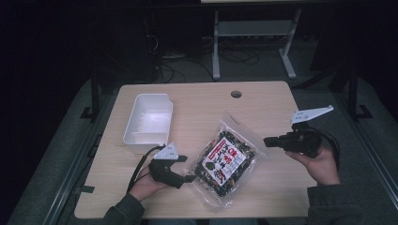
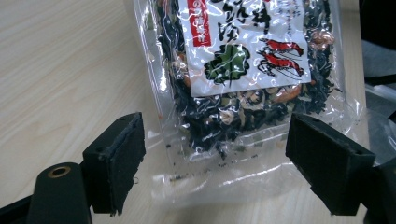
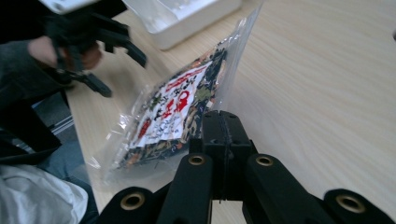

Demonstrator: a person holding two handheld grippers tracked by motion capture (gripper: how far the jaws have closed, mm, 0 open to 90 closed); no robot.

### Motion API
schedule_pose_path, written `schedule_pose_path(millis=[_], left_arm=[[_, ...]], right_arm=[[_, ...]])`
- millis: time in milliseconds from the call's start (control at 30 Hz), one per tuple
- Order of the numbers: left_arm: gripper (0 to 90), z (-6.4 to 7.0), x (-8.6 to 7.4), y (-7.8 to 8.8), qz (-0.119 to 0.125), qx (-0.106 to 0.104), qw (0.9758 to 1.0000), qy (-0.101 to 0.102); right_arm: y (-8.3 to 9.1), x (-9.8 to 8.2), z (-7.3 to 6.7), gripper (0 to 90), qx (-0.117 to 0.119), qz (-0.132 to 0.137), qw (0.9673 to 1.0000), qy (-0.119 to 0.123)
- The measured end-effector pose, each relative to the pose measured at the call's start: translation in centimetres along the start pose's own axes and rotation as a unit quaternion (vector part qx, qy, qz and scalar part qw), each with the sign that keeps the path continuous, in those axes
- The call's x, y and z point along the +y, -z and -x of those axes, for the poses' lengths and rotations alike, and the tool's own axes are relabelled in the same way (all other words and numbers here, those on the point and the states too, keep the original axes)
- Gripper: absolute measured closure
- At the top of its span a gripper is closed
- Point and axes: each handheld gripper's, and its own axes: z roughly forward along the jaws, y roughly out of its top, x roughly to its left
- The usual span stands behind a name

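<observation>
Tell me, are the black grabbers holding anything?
The right gripper is shut on the side edge of the clear plastic snack bag. The left gripper is open at the bag's bottom edge.

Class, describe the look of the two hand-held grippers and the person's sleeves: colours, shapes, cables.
Both grippers, left and right, are black, each topped by a grey three-cornered plate. The fingers are blocky, with flat dark pads; brass-coloured rivets sit at the joints. A black cable trails from each. The sleeves are dark grey-green.
</observation>
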Motion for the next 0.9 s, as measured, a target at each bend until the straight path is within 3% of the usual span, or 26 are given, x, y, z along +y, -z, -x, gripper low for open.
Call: schedule_pose_path(millis=[200,333,400,500,533,667,700,733,833,900], left_arm=[[21.1,-1.4,0.2,-1.0,0.007,-0.025,0.9991,0.035],[22.7,-2.0,0.9,-1.6,-0.003,-0.037,0.9986,0.037],[23.7,-2.0,1.0,-1.9,0.003,-0.045,0.9983,0.037],[25.6,-2.1,0.9,-2.3,0.004,-0.061,0.9971,0.045],[27.1,-2.3,0.7,-2.7,-0.001,-0.082,0.995,0.057],[35.9,-2.2,0.6,-2.7,0.0,-0.089,0.9945,0.054],[48.1,-2.0,0.5,-2.6,0.001,-0.088,0.9949,0.049],[48.1,-2.0,0.4,-2.5,0.004,-0.09,0.9949,0.046],[61.5,-1.7,0.3,-2.1,0.012,-0.095,0.9948,0.035],[63.5,-1.5,0.4,-2.0,0.01,-0.092,0.9953,0.026]], right_arm=[[0.1,2.2,-0.8,90.0,0.013,0.0,0.9994,0.031],[0.4,3.6,-1.7,90.0,0.02,0.004,0.9982,0.057],[0.5,4.4,-2.5,90.0,0.025,0.007,0.9969,0.074],[0.5,5.1,-3.1,90.0,0.027,0.01,0.9957,0.088],[0.5,5.3,-3.3,90.0,0.028,0.01,0.9951,0.094],[0.3,5.6,-3.3,90.0,0.024,0.011,0.9952,0.094],[0.3,5.6,-3.1,90.0,0.023,0.013,0.9954,0.092],[0.4,5.5,-2.9,90.0,0.021,0.02,0.9956,0.089],[0.4,5.2,-2.3,90.0,0.015,0.032,0.9962,0.08],[0.2,5.1,-2.2,90.0,0.014,0.034,0.9961,0.08]])
